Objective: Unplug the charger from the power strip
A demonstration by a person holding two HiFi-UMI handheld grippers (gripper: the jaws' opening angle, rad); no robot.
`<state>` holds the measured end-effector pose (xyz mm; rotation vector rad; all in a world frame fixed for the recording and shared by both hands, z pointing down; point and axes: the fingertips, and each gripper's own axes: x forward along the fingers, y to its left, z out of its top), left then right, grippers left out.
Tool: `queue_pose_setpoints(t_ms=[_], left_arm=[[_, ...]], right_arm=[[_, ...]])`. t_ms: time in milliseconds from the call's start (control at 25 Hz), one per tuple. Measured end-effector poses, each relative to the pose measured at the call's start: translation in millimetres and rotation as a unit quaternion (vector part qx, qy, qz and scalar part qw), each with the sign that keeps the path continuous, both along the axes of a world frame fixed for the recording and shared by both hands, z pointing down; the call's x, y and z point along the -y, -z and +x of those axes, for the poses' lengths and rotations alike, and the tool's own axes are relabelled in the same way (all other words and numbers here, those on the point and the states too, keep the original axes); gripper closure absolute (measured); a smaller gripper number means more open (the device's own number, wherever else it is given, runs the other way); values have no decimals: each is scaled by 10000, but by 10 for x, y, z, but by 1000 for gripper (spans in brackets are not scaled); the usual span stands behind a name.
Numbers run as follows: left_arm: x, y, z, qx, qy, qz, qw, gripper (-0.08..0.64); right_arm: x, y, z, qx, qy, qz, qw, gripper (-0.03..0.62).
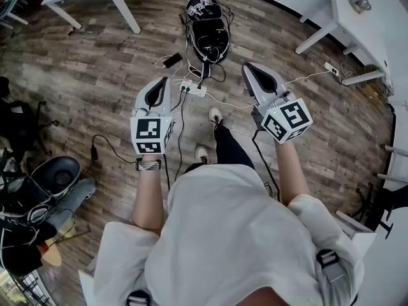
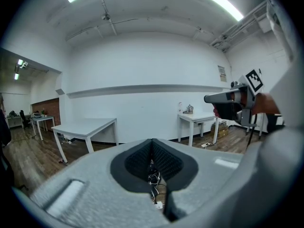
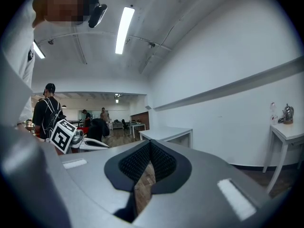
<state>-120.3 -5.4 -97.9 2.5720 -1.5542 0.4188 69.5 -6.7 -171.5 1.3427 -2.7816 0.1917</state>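
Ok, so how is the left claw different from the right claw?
In the head view the left claw shows next to the white power strip; the right claw shows over bare wooden floor. Through the left claw's gap you see cables; through the right claw's, only floor. Both are grey, shut and empty.

The right gripper (image 3: 150, 144), jaws together, faces a white table (image 3: 165, 133), the left gripper (image 3: 101, 145) alongside.

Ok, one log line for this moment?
stage: before contact | left gripper: shut, empty | right gripper: shut, empty | power strip: on floor ahead, plugs in, untouched
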Motion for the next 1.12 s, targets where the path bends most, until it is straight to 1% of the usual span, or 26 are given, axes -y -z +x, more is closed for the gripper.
queue_pose_setpoints(t_ms=[200, 320, 400, 520, 680, 880, 1120], left_arm=[[149, -146, 126, 24, -33, -131, 9999, 557], [252, -300, 188, -69, -17, -211, 9998, 557], [311, -453, 220, -141, 4, -285, 9995, 557], [371, -714, 254, -151, 6, -379, 9992, 557], [492, -1093, 241, -160, 28, -450, 9989, 557], [627, -1549, 191, -207, 170, -570, 9980, 557], [851, -2007, 184, -205, 170, -646, 9976, 557]], right_arm=[[200, -129, 78, -125, 64, -63, 9999, 591], [312, -290, 116, -190, 84, -125, 9997, 591], [407, -450, 148, -211, 3, -167, 9996, 591], [505, -768, 182, -183, -151, -262, 9994, 591], [625, -1211, 186, -147, -200, -437, 9987, 591], [774, -1630, 192, -199, -89, -519, 9984, 591], [1022, -2038, 149, -334, 20, -451, 9984, 591]])
